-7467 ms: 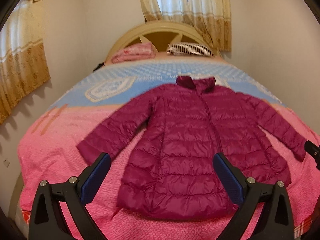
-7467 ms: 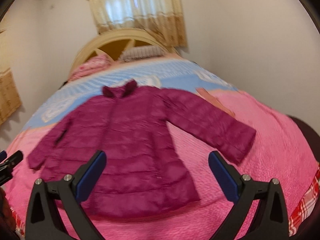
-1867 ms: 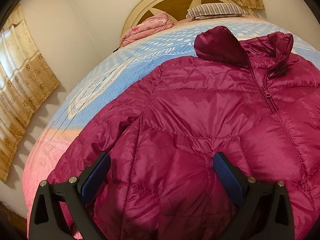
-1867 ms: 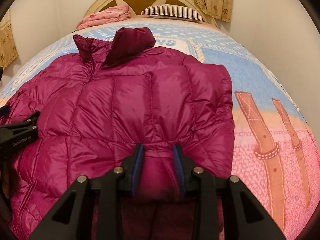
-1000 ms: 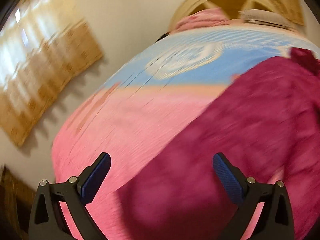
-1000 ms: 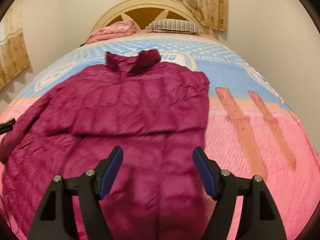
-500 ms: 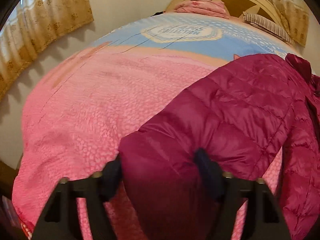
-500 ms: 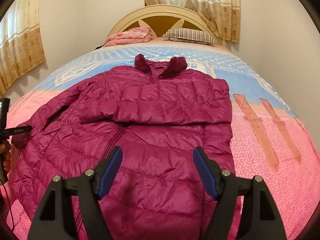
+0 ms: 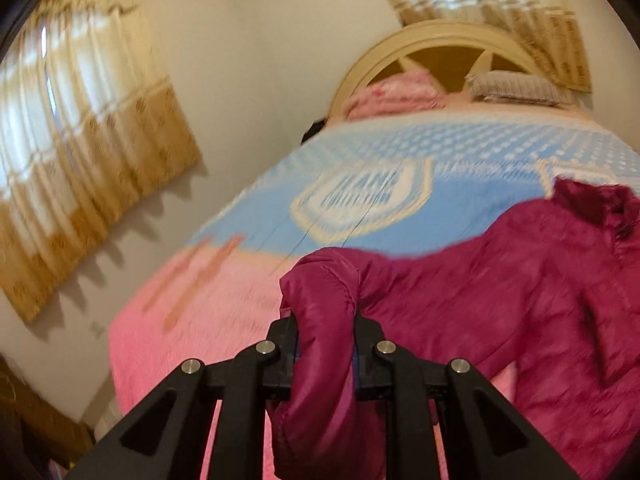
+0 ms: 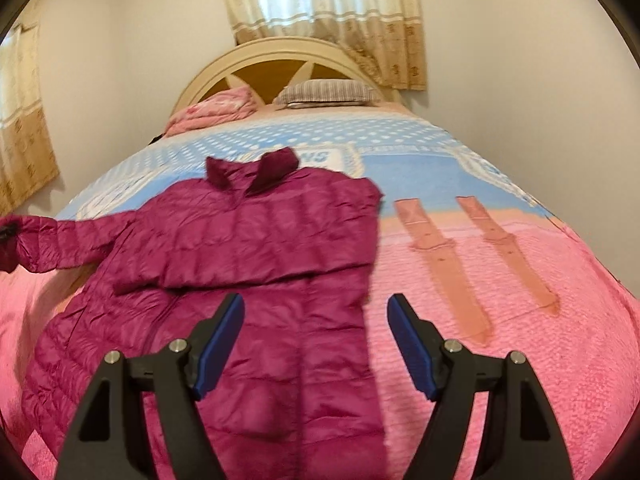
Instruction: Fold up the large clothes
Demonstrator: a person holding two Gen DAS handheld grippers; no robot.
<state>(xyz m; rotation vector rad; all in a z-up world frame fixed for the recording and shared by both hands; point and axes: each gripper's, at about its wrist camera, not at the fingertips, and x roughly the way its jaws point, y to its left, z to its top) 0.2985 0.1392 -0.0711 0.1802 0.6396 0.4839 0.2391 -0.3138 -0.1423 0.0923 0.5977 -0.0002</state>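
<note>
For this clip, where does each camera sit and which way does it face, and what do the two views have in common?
Left wrist: rides on the left tool, low at the bed's left side, facing the headboard; its own fingers show, shut on the sleeve cuff.
Right wrist: rides on the right tool, above the bed's foot, facing the headboard; its own blue pads show, open and empty.
Shared: the magenta jacket, the lifted sleeve, the pink bedspread and the striped pillow.

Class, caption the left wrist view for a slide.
Left tool shut on the magenta puffer jacket's sleeve cuff, lifted above the bed.
</note>
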